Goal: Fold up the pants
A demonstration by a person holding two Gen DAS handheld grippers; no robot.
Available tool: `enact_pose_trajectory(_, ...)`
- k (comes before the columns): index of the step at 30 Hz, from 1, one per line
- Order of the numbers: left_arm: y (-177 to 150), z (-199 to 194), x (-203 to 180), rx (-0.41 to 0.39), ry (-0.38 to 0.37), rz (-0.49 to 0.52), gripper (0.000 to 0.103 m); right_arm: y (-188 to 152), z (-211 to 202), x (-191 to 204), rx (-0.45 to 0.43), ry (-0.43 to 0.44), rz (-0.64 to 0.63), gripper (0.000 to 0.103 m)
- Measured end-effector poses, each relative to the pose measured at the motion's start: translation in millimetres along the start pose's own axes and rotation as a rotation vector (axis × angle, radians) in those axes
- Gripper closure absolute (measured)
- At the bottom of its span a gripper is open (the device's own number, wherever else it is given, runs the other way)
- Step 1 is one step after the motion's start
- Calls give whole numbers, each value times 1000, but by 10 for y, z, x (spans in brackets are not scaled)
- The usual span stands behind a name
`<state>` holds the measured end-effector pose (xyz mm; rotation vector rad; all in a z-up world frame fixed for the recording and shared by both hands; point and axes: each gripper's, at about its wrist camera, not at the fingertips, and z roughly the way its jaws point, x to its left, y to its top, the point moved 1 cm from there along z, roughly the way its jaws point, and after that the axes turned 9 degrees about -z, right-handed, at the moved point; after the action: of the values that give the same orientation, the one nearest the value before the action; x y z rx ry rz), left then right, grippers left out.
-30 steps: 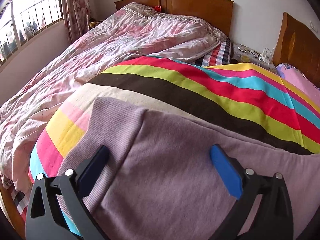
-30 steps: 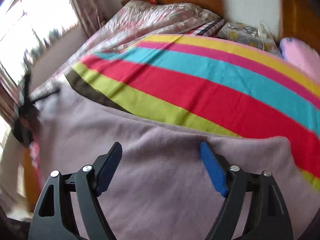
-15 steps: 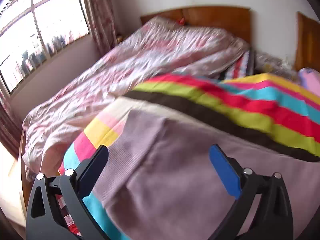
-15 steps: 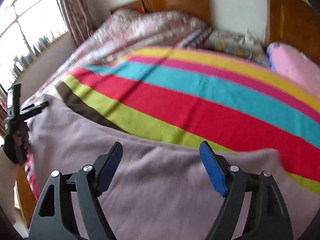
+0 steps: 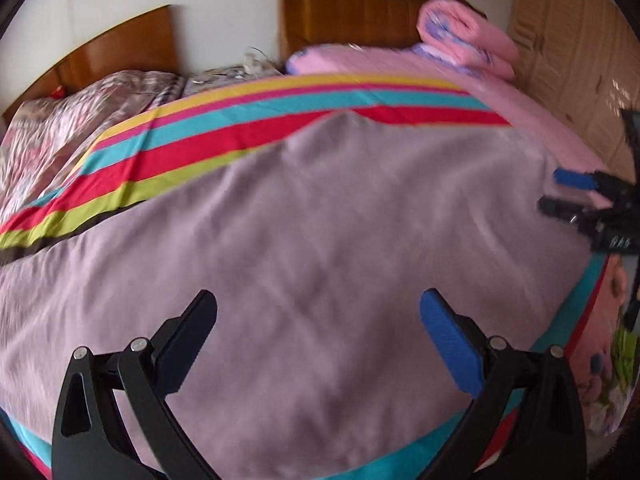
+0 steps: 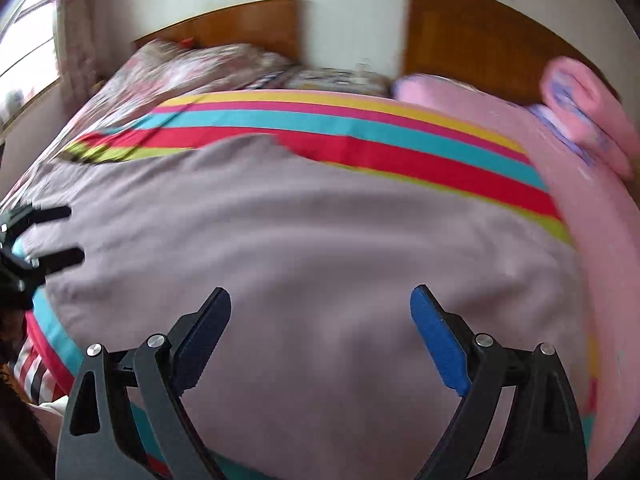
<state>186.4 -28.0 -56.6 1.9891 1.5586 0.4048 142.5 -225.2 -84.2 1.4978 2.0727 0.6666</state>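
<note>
A pair of mauve knit pants [image 5: 320, 240] lies spread flat across a striped blanket [image 5: 248, 136] on a bed, filling the lower half of both wrist views. The blanket's yellow, pink, turquoise, red and lime bands run beyond the far edge of the pants, and a turquoise band shows again along their near edge.

The left tool [image 5: 318, 322] hangs above the pants with its jaws standing wide apart and nothing between them; the fabric lies below, and the blue pads press on nothing. The right tool [image 6: 320, 318] hangs over the pants as well, its jaws opening, with no cloth caught between the pads. Each tool shows at the edge of the other's view: the right tool [image 5: 588, 200] at the right margin of the left wrist view, over the pants' right end, and the left tool [image 6: 40, 236] at the left margin of the right wrist view, over their left end.

Beyond the blanket, a pink sheet [image 6: 580, 200] covers the right side of the bed, with a rolled pink quilt [image 5: 468, 40] on it near a wooden headboard [image 6: 480, 28]. A floral quilt [image 5: 80, 112] lies on a 2nd bed to the left, in front of another headboard [image 6: 240, 28]. Both views are blurred.
</note>
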Motion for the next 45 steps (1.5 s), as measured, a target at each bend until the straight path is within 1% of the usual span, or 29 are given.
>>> enact_pose_trajectory(1, -9, 87, -63, 18, 23, 20, 1, -137, -10, -169, 19, -13, 37, 15)
enact_pose_trajectory(2, -12, 202, -102, 55, 47, 27, 1, -226, 23, -260, 41, -26, 53, 15)
enact_pose_trajectory(3, -58, 284, -129, 86, 58, 16, 1, -379, 77, -393, 93, -83, 67, 15)
enact_pose_trajectory(4, -65, 328, -100, 91, 48, -12, 1, -462, 110, -453, 107, -98, 59, 15)
enact_pose_trajectory(5, -59, 331, -70, 81, 47, -32, 1, -551, 53, -476, 62, -59, 34, 15)
enact_pose_trajectory(7, -62, 334, -130, 88, 55, -21, 1, -646, -32, -503, 40, -36, 19, 15)
enact_pose_trajectory(11, -59, 344, -112, 96, 63, -31, 1, -676, -249, -519, -30, -37, 16, 15)
enact_pose_trajectory(12, -68, 341, -120, 92, 65, -34, 1, -700, -248, -532, -24, -39, 2, 15)
enact_pose_trajectory(14, -55, 409, -164, 85, 66, -36, 1, -776, -181, -578, 29, -52, -10, 15)
enact_pose_trajectory(16, -58, 401, -158, 80, 67, -36, 1, -839, -199, -599, 17, -25, -16, 15)
enact_pose_trajectory(18, -77, 372, -159, 77, 67, -34, 1, -854, -236, -593, 26, -23, -13, 15)
enact_pose_trajectory(21, -83, 366, -162, 73, 66, -33, 1, -855, -239, -590, 37, -29, -11, 15)
enact_pose_trajectory(23, -90, 360, -167, 69, 65, -31, 1, -795, -277, -557, 67, -59, -9, 15)
enact_pose_trajectory(24, -94, 357, -165, 66, 63, -29, 1, -731, -313, -530, 67, -78, -15, 15)
enact_pose_trajectory(26, -101, 352, -172, 62, 61, -30, 1, -585, -391, -486, 20, -98, -28, 15)
enact_pose_trajectory(29, -97, 350, -171, 64, 60, -28, 1, -305, -357, -434, -38, -74, -23, 15)
enact_pose_trajectory(32, -104, 343, -179, 62, 60, -27, 1, -94, -161, -347, -38, -81, -36, 15)
enact_pose_trajectory(33, -104, 344, -183, 62, 60, -27, 1, -63, -105, -340, -33, -76, -35, 15)
enact_pose_trajectory(34, -103, 343, -182, 63, 59, -26, 1, -34, 22, -349, -3, -64, -22, 15)
enact_pose_trajectory(36, -102, 343, -181, 70, 58, -23, 1, -89, 267, -405, 100, -82, 5, 15)
enact_pose_trajectory(37, -99, 344, -181, 75, 55, -19, 1, -168, 356, -440, 130, -90, 14, 14)
enact_pose_trajectory(38, -98, 343, -182, 80, 53, -15, 1, -213, 319, -477, 96, -63, 38, 14)
enact_pose_trajectory(39, -75, 344, -178, 107, 52, -14, 1, -260, 286, -505, 100, -41, 46, 14)
enact_pose_trajectory(41, 34, 327, -176, 192, 78, -75, 2, -278, 218, -494, 117, -46, 19, 14)
enact_pose_trajectory(42, 149, 275, -216, 197, 25, -104, 2, -262, 156, -490, 123, -56, 8, 14)
enact_pose_trajectory(43, 261, 225, -293, 179, -30, -100, 2, -239, 101, -498, 109, -62, 8, 14)
enact_pose_trajectory(44, 385, 193, -408, 155, -59, -73, 2, -213, 65, -515, 91, -67, 13, 14)
enact_pose_trajectory(45, 544, 192, -597, 122, -64, -20, 1, -195, 38, -527, 75, -73, 21, 13)
